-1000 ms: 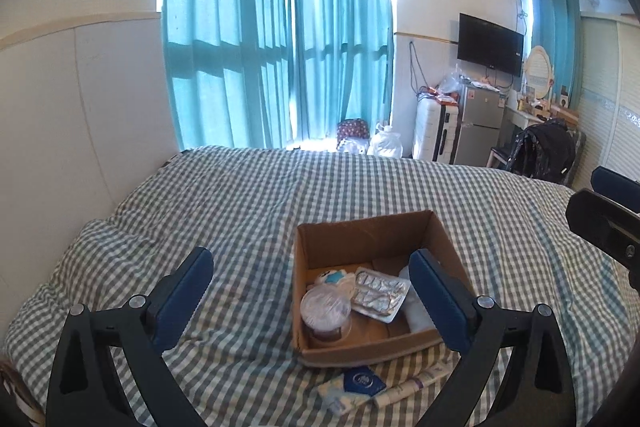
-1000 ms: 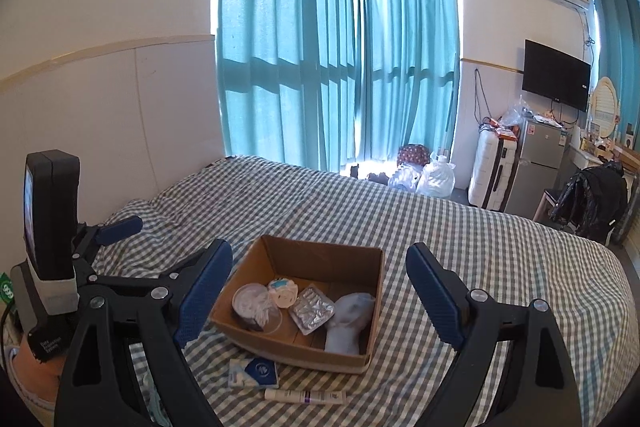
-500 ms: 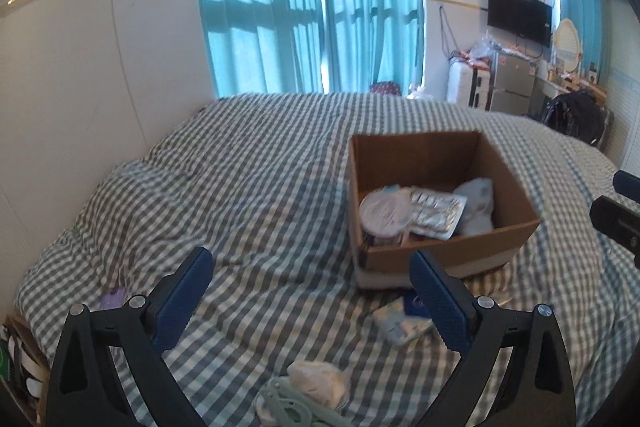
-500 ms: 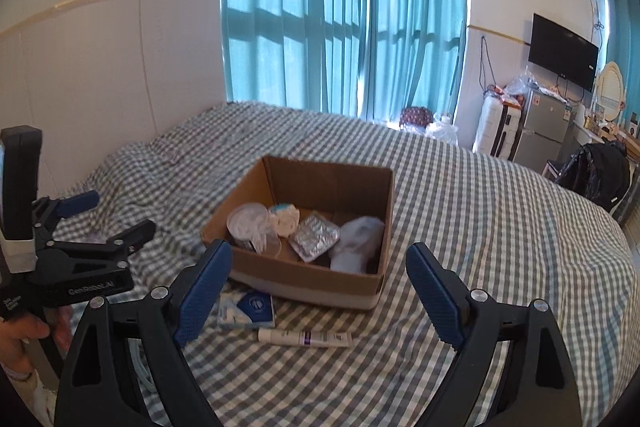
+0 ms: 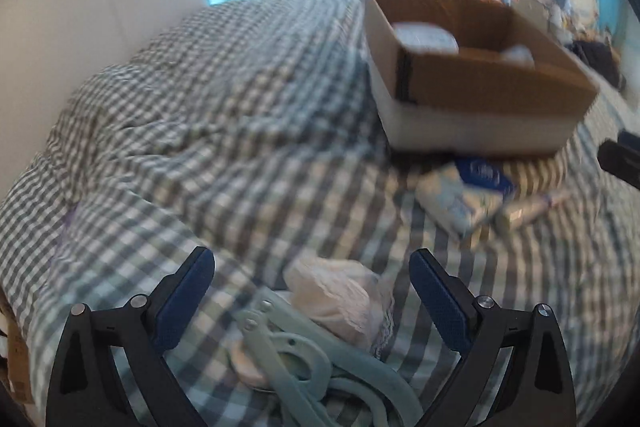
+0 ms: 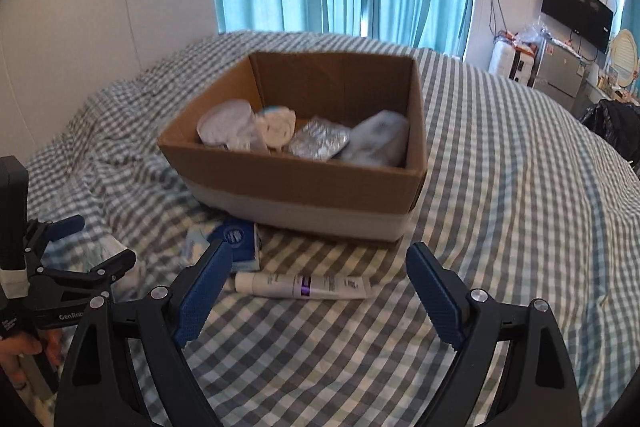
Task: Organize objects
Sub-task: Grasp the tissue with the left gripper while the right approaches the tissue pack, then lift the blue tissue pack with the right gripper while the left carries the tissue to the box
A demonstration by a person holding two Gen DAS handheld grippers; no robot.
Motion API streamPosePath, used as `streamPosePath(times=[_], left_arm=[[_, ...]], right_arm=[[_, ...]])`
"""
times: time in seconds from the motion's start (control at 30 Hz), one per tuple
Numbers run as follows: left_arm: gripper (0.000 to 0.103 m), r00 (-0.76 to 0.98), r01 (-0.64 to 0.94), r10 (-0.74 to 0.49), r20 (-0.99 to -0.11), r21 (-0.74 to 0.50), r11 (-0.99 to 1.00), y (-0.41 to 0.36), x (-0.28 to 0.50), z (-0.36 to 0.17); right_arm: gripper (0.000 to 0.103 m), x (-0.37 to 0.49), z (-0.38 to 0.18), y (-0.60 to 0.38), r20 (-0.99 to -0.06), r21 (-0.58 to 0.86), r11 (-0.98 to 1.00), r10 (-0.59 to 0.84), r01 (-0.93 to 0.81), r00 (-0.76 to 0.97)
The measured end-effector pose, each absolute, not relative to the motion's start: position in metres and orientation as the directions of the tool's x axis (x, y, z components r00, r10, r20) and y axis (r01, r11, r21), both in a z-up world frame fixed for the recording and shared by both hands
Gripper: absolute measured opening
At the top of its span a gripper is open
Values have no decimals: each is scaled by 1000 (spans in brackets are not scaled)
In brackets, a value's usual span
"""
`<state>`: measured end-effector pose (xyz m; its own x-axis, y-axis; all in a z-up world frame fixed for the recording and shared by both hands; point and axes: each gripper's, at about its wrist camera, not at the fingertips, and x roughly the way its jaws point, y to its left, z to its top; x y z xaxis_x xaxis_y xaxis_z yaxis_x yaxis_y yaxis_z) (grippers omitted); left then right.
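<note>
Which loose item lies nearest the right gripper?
Find the cardboard box on the checked bedspread. Just in front of its near wall lies a white tube on its side. Unlike the blue-and-white packet beside it, it is long, slim and purple-banded.

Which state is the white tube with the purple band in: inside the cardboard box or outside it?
Outside: the white tube with the purple band lies flat on the checked bedspread before the cardboard box.

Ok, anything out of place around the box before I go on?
Yes: several items lie loose on the bed outside the cardboard box: a white tube, a blue-and-white packet, and, nearer the left tool, a crumpled pale bag on pale green hangers.
</note>
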<state>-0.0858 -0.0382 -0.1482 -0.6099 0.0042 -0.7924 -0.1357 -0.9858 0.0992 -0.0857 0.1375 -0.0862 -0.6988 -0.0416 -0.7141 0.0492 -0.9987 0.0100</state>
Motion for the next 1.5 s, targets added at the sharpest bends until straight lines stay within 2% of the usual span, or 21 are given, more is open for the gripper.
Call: streamPosePath(times=[0.07,0.2,0.27,0.3,0.37,0.43,0.73,0.9,1.1,1.3,1.37,1.5], left_arm=[[80,-613,-176,24,-790,106,-979,-29,-82,-151],[71,-577,-248,71,-813,92,-964,-16,-84,-163],[51,-550,-259,89,-831,68,-964,-14,-86,-170],[45,-534,-261,105,-839,45,-964,-15,-88,-172],[14,-528,-263,119,-841,29,-964,-16,-88,-172],[9,-536,-254,121,-836,23,-967,-17,-86,-169],[7,-632,-179,123,-765,-10,-984,-42,-93,-126],[7,-670,-156,107,-734,-1,-988,-53,-106,-114],[7,-670,-156,125,-732,-25,-987,-66,-118,-113],[7,-656,-167,150,-740,-52,-985,-68,-122,-118],[7,-654,-173,154,-740,-52,-984,-66,-121,-117],[7,-657,-178,164,-736,-60,-982,-64,-116,-111]], right_arm=[[89,-89,-98,138,-733,18,-999,-46,48,-679],[89,-92,-112,142,-758,32,-999,-48,36,-651],[89,-92,-114,145,-761,44,-999,-54,32,-646],[89,-91,-115,146,-762,46,-998,-55,31,-645],[89,-90,-114,147,-761,50,-998,-56,29,-647],[89,-88,-113,147,-757,59,-998,-63,29,-650],[89,-87,-105,111,-742,73,-989,-139,126,-656],[89,-109,-120,75,-764,65,-978,-177,199,-621],[89,-139,-147,46,-799,59,-969,-190,240,-571],[89,-157,-169,42,-833,76,-976,-175,205,-525],[73,-155,-171,43,-836,72,-977,-169,203,-521],[73,-146,-165,44,-828,69,-974,-177,217,-532]])
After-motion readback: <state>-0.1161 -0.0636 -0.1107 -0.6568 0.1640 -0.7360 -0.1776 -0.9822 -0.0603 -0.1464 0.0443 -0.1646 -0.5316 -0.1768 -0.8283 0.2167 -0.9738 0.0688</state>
